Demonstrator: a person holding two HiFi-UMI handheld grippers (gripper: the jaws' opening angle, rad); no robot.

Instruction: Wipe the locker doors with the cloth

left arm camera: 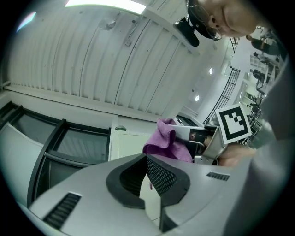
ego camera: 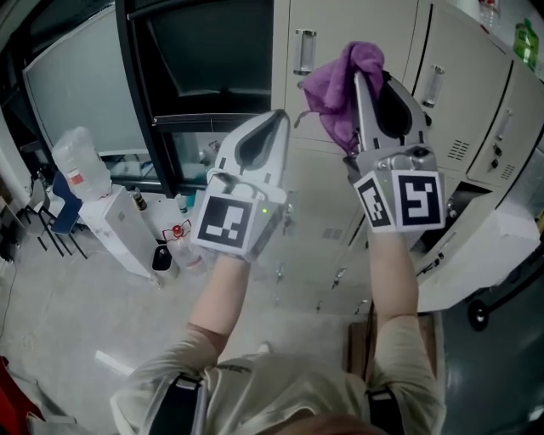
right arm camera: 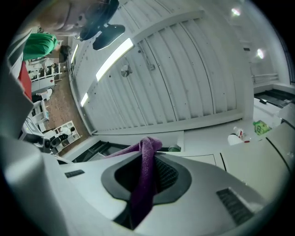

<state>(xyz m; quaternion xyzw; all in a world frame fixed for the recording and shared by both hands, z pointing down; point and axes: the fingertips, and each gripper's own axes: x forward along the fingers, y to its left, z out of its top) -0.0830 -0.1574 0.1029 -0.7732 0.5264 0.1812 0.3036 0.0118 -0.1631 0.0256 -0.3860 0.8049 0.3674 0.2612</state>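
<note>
The purple cloth [ego camera: 338, 92] is pinched in the right tongs [ego camera: 364, 75] and held up at one o'clock, near the locker doors [ego camera: 340, 21], seemingly ready for wiping; the left tongs [ego camera: 274, 119] are pressed together, empty.

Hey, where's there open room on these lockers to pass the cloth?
Bare: the door panel between the left tool and the right tool holding the cloth, below the handle. Crowded: the floor at left, with water jug, white box and bottles.
</note>
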